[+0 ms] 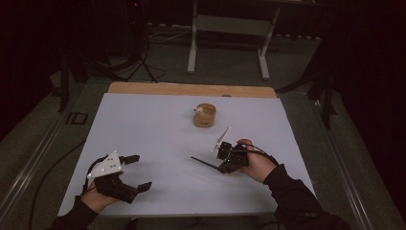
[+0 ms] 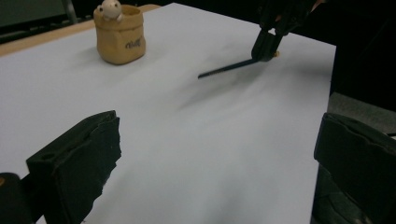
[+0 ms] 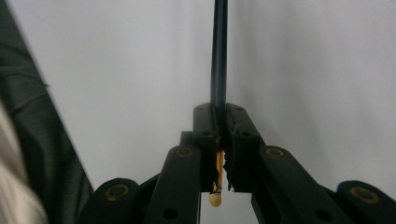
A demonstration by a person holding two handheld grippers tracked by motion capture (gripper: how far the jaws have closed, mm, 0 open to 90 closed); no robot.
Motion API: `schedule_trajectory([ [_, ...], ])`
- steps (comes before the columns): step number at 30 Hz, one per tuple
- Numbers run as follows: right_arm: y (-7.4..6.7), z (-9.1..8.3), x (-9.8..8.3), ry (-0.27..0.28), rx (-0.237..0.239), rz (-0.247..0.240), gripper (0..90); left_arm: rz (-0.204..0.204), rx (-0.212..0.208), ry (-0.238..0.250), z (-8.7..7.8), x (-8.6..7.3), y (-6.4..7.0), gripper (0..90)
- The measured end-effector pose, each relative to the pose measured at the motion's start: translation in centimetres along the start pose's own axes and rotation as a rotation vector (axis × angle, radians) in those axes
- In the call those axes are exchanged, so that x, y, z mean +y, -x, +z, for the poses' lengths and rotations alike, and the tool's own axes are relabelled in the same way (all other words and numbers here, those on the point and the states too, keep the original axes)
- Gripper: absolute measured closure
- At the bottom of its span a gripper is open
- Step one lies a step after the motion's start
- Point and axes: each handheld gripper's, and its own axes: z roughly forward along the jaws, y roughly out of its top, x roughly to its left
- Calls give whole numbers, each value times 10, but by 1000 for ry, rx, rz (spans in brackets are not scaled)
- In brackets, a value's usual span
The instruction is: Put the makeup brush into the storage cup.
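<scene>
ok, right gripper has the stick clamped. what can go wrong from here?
1. The right gripper pinches the thin dark stick near its pale end, so the long free part could pivot or slip.
2. The small tan pot looks light; a swing of the stick might tip it.

A tan sack-shaped holder [image 1: 205, 116] containing a small white figure [image 1: 198, 110] stands upright on the white table [image 1: 158, 124].

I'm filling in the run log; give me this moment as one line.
right gripper: shut on dark thin stick | left gripper: open, empty | tan sack-shaped holder: upright on table
</scene>
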Motion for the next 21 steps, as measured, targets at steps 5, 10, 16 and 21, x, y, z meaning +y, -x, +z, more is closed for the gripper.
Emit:
schedule_trajectory([
  [5,1,1,8,-22,31,-13,839,70,1,-54,13,12,5,19],
  [10,1,1,13,-31,62,-31,839,143,1,-88,25,21,10,31],
  [16,1,-2,19,-27,112,-37,839,226,4,-104,37,31,17,83],
  [21,0,-1,23,-51,131,-42,839,278,-16,-121,46,42,20,153],
])
